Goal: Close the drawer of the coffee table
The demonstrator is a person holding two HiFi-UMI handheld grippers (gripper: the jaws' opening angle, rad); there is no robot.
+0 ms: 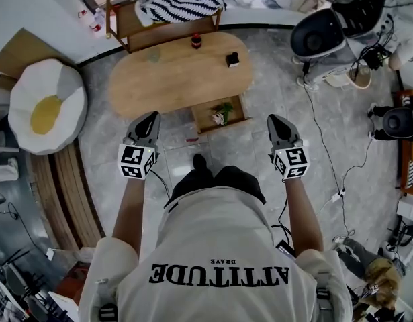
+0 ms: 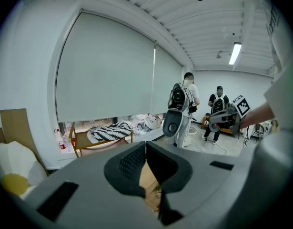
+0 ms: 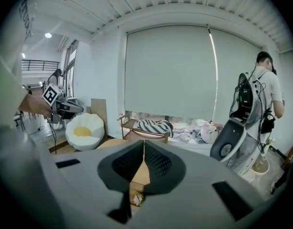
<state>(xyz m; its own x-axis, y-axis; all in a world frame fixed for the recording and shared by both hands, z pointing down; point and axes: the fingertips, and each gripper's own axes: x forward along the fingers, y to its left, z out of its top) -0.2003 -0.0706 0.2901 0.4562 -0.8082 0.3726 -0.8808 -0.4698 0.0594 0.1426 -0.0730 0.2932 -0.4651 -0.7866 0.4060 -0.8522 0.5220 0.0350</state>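
The oval wooden coffee table (image 1: pixel 172 76) stands in front of me on the grey floor. Its drawer (image 1: pixel 221 113) is pulled out on my side, with a small plant and other bits inside. My left gripper (image 1: pixel 151 117) is held above the floor left of the drawer, jaws shut and empty. To the drawer's right, my right gripper (image 1: pixel 274 119) is also shut with nothing in it. In the left gripper view the pads of the left gripper (image 2: pixel 146 145) meet, with wood showing below them. The right gripper (image 3: pixel 144 144) looks the same in its own view, with the drawer (image 3: pixel 136 197) below it.
On the table top are a dark jar (image 1: pixel 196 42) and a small black object (image 1: pixel 233 60). Behind it stands a wooden bench (image 1: pixel 135 32) with a striped cloth. An egg-shaped beanbag (image 1: pixel 45 106) lies left, a white robot (image 1: pixel 327 35) and floor cables (image 1: pixel 320 133) right. Two people (image 2: pixel 217 109) stand beyond.
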